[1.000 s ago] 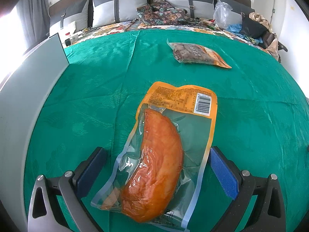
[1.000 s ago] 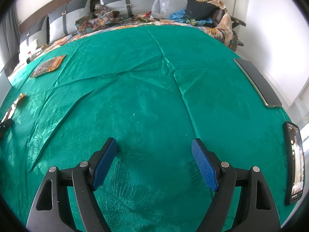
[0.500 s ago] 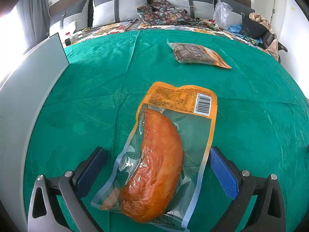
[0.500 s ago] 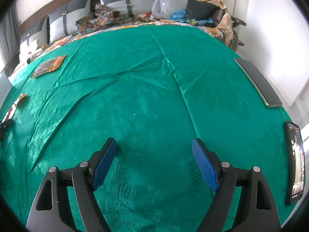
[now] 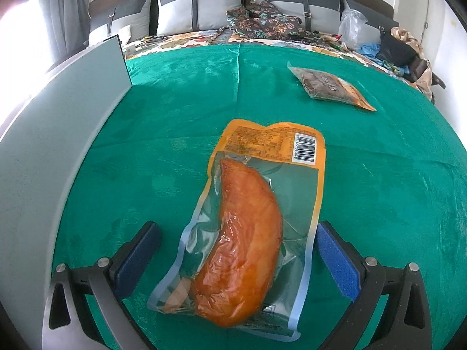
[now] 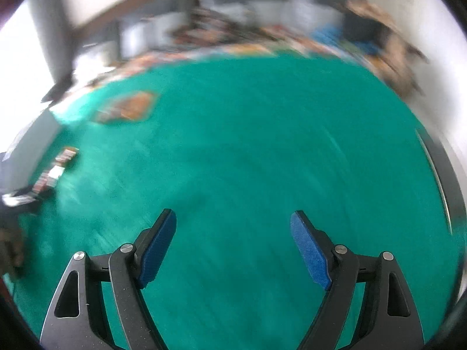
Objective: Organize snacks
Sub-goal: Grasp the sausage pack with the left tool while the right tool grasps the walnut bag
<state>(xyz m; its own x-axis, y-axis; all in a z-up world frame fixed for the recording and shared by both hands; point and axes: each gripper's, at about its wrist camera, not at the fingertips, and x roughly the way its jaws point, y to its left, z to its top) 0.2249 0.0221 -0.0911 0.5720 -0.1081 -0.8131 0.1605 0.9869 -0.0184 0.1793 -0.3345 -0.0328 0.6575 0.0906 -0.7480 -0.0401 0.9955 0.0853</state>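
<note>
An orange vacuum-packed meat snack (image 5: 248,233) lies flat on the green cloth, barcode end away from me. My left gripper (image 5: 238,237) is open with its blue pads on either side of the pack's near half, not touching it. A second snack pack (image 5: 329,87) with brown contents lies farther back on the right; it shows blurred in the right wrist view (image 6: 128,108). My right gripper (image 6: 233,233) is open and empty above bare cloth. The first pack's edge (image 6: 58,169) shows at far left there.
A grey board (image 5: 58,134) stands upright along the left of the cloth. Pillows and clutter (image 5: 262,20) lie beyond the far edge. A dark flat device (image 6: 440,175) lies at the cloth's right edge in the blurred right wrist view.
The right gripper has swung left and risen, so its view is blurred and both snack packs sit further into its view. The left gripper and the orange pack have not moved.
</note>
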